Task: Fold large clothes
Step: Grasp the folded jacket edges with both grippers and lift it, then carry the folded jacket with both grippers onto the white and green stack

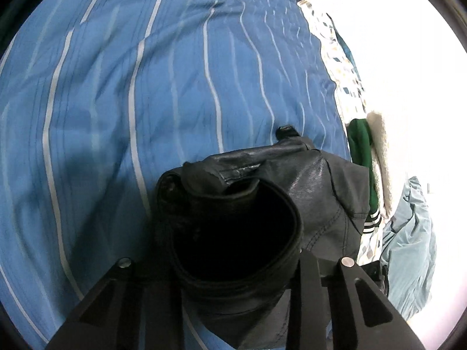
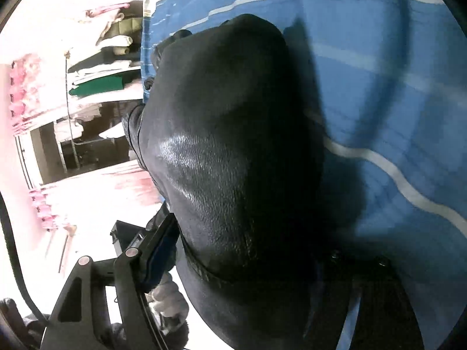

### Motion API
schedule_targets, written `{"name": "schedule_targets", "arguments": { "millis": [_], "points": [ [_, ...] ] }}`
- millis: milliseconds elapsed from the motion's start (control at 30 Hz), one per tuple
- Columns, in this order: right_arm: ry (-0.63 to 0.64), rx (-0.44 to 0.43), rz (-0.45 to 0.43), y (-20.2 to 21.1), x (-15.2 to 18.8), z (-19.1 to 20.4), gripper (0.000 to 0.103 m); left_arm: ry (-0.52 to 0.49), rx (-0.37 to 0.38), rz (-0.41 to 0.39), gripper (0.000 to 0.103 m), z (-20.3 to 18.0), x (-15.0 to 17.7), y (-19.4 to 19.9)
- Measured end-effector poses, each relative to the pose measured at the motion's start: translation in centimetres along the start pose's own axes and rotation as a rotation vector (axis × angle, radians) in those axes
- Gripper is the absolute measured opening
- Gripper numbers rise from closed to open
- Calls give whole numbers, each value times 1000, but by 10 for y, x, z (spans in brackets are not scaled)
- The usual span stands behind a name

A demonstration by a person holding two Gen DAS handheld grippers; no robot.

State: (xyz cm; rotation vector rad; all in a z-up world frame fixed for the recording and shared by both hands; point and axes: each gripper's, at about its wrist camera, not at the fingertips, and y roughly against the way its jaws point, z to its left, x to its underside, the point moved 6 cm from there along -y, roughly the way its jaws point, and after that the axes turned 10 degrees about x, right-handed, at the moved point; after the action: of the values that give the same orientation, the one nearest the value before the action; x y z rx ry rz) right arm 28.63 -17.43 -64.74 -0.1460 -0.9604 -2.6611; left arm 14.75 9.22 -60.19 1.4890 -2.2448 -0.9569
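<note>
A black leather jacket (image 1: 280,175) hangs bunched above the blue striped bedspread (image 1: 116,87). My left gripper (image 1: 236,265) is shut on a thick rolled edge of the jacket, which fills the space between its fingers. In the right wrist view the jacket (image 2: 227,145) bulges in front of the camera, over the bedspread (image 2: 394,102). My right gripper (image 2: 248,262) is shut on the jacket; its left finger (image 2: 151,250) presses against the leather and its right finger is mostly hidden in shadow.
A green garment with striped cuffs (image 1: 362,157) and a pale blue cloth (image 1: 408,233) lie past the bed's right edge. Shelves with folded clothes (image 2: 102,67) stand beyond the bed. A gloved hand (image 2: 169,297) shows under the right gripper.
</note>
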Motion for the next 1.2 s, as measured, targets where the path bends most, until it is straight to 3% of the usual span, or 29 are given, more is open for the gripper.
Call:
{"name": "schedule_targets", "arguments": {
  "millis": [67,133,267,333,433,533,667,1000,1200],
  "points": [
    [3,-35,-18,2,3,4,76,-12,-5,-6,25,-6,-7,4],
    [-33,-103,-40,4,8,9,61,-22,-1,-5,24,-11,-15,12],
    [-105,-236,-76,20,30,3,57,-50,9,34,24,-11,-27,11],
    [-158,-257,-45,8,34,-11,62,-59,4,69,24,-4,-31,2],
    [-205,-255,-18,-18,37,-27,63,-65,4,109,24,4,-37,-10],
    [-188,-249,-39,-23,36,-17,63,-90,9,125,24,-1,-46,-10],
    [-177,-242,-125,-8,48,4,48,-117,27,154,24,-20,-61,2],
    [-219,-220,-321,31,81,82,40,-275,140,281,23,-105,-118,27],
    [-193,-223,-431,72,65,128,39,-348,219,280,23,-181,-152,24]
  ]
}}
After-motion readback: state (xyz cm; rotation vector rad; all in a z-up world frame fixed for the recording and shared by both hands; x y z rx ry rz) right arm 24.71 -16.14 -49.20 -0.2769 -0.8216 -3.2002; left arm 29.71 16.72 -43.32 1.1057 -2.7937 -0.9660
